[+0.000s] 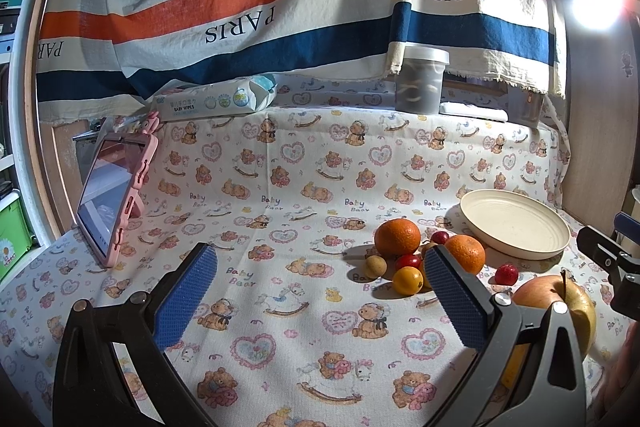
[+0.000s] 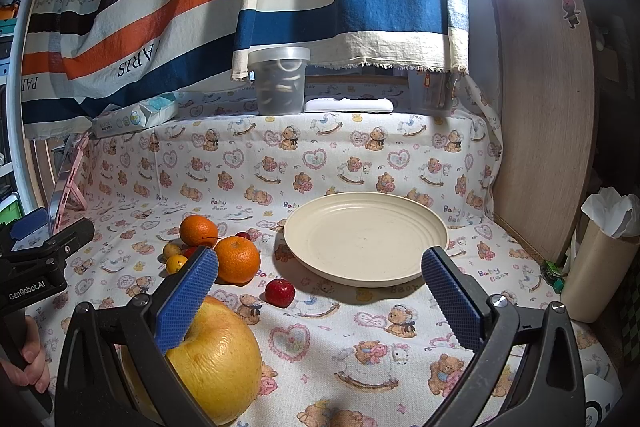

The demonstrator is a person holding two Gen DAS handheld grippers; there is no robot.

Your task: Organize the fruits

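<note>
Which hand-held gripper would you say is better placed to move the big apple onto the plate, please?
Probably the right hand-held gripper. It is open, the apple lies just beside its left finger, and the empty cream plate sits straight ahead. The left hand-held gripper, also open, faces bare cloth, with the apple off to its right.

Each gripper has a black plastic frame shaped like a fork, with two long fingers. The left gripper (image 1: 320, 291) and the right gripper (image 2: 320, 291) both have blue bumpy pads (image 2: 187, 299) on the inside of the fingers. Round silver screws (image 2: 497, 300) sit near the joints. White letters on the side of the left one say GenRobot.AI (image 2: 27, 289).
</note>
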